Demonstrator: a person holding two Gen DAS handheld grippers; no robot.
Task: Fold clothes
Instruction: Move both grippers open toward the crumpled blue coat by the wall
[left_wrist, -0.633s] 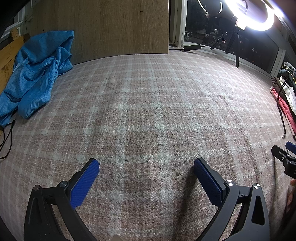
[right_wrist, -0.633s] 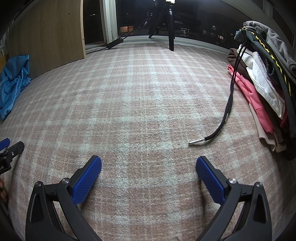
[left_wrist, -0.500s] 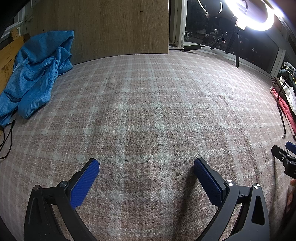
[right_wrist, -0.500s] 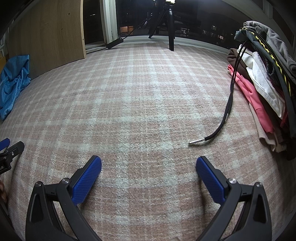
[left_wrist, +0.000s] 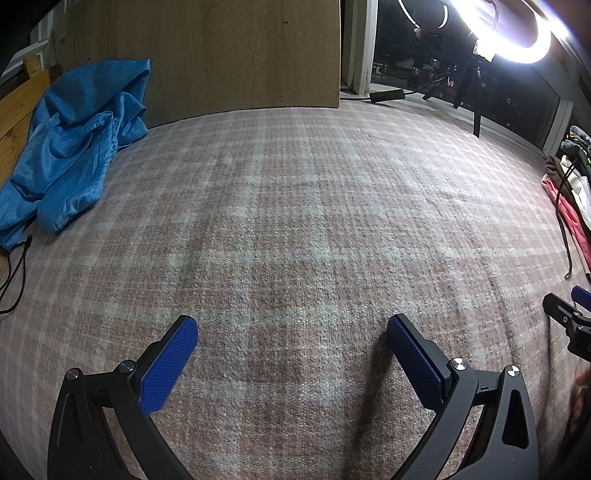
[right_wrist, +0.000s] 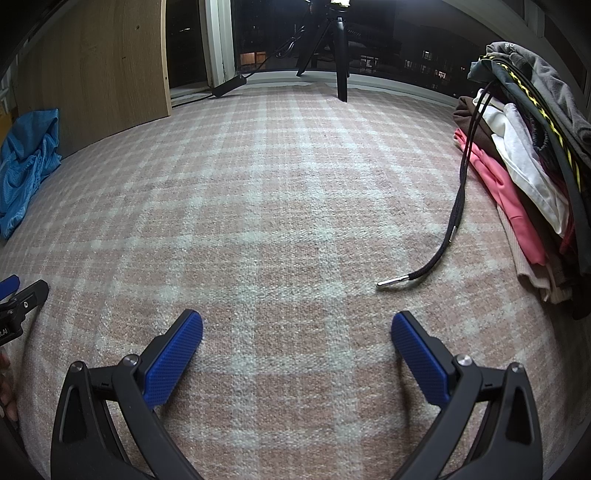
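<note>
While clothes pile (right_wrist: 524, 177) sits right, drawstring (right_wrist: 443, 243) trails across blanket (right_wrist: 277, 203).

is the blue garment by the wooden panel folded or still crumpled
Crumpled. The blue garment lies bunched in loose, uneven folds against the wooden panel.

pink plaid carpet (left_wrist: 295, 206); wooden panel (left_wrist: 221, 51); dark window (right_wrist: 388, 48); glowing ring light (left_wrist: 517, 40)

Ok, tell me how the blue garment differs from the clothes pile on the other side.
The blue garment is one crumpled piece in a single colour; the clothes pile is several layers of pink, white, brown and grey. The blue garment slumps against the wooden board; the pile trails a black drawstring. Both rest on the plaid blanket.
</note>
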